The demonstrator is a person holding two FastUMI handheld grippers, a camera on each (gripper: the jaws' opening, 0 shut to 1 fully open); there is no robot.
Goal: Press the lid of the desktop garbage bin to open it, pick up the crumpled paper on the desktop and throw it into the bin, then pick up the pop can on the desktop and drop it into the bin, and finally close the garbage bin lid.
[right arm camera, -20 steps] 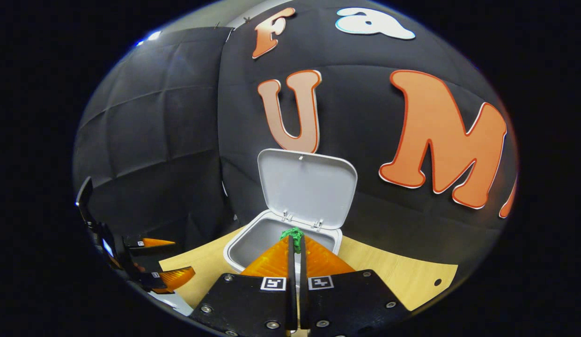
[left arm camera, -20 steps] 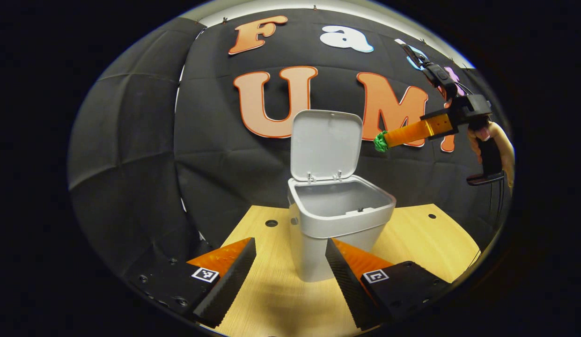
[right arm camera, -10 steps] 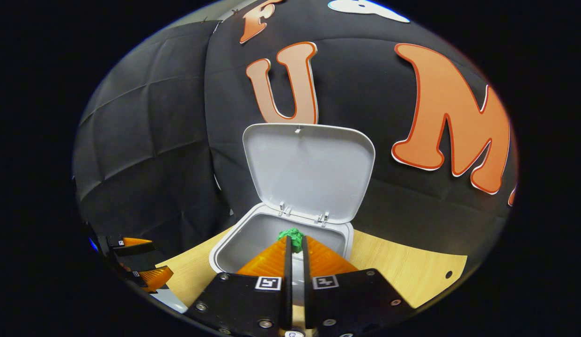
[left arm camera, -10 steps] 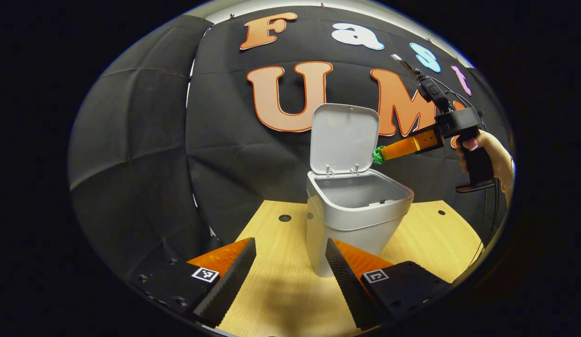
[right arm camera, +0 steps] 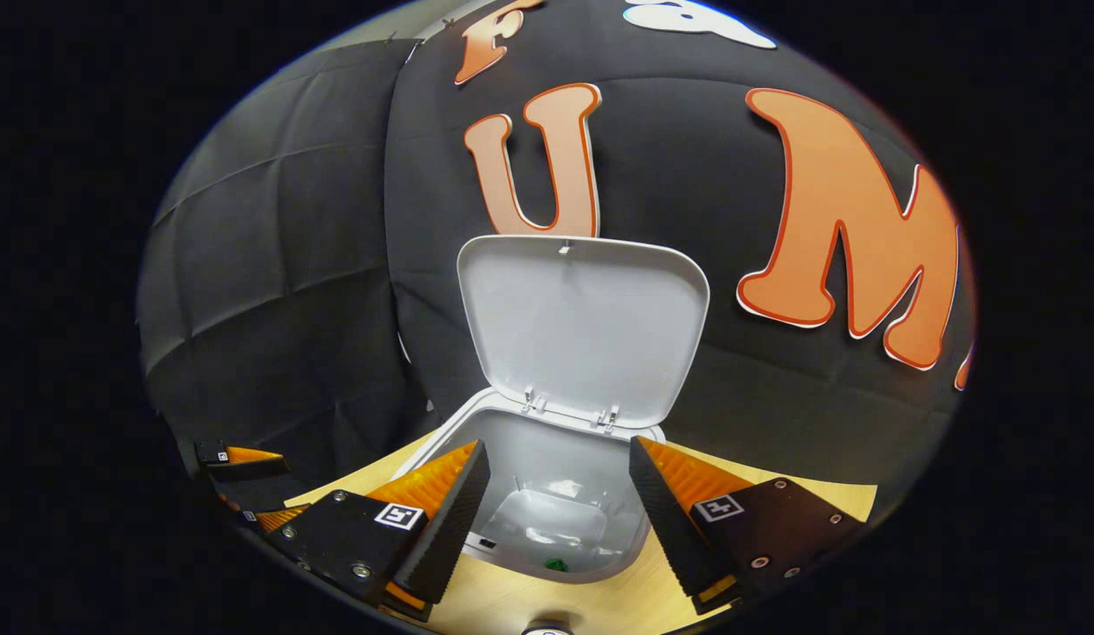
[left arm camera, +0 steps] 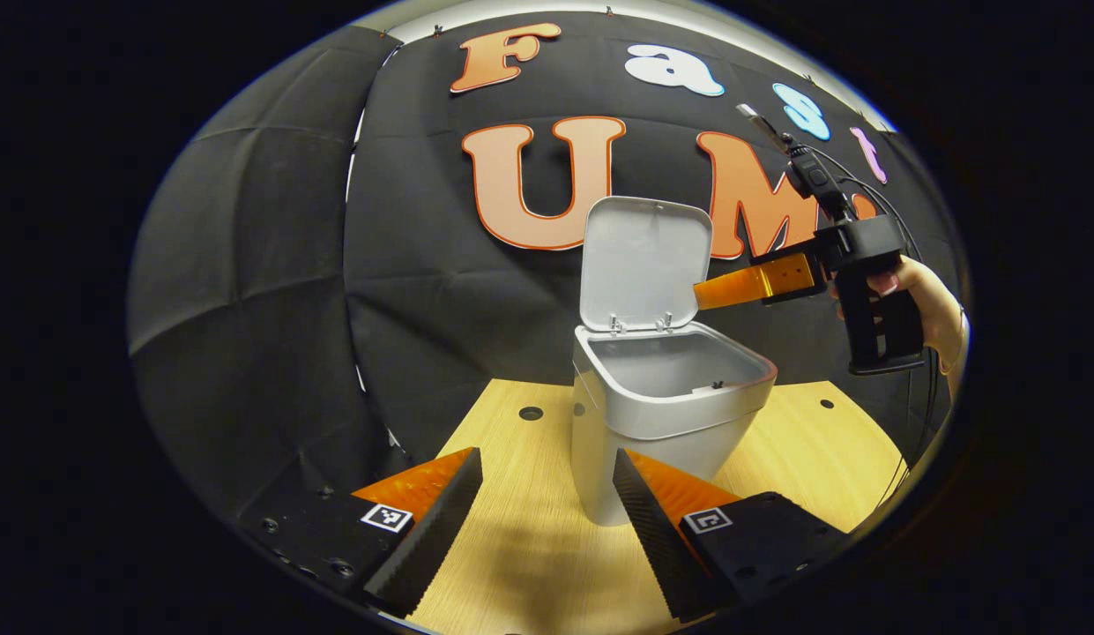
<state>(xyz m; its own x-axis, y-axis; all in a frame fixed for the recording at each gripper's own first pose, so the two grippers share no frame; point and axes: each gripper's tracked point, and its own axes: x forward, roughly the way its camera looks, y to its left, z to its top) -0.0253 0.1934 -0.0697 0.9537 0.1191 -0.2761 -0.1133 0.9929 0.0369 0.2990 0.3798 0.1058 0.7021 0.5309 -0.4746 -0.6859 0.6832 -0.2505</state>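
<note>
- Now the right gripper (right arm camera: pixel 555 503) hangs over the open bin (right arm camera: pixel 630 551), jaws spread, so the green paper (right arm camera: pixel 556 564) lies inside.
- Left gripper (left arm camera: pixel 547 511) waits released near the table's (left arm camera: pixel 529 564) front edge.

The right gripper (right arm camera: pixel 560 481) is held with its fingers spread wide above the open mouth of the garbage bin (right arm camera: pixel 547 520). The lid (right arm camera: pixel 584 326) is stood upright behind. A small green scrap (right arm camera: pixel 556 564) is seen on the bin's floor, at the near edge. The left gripper (right arm camera: pixel 247 481) is seen at lower left.
</note>
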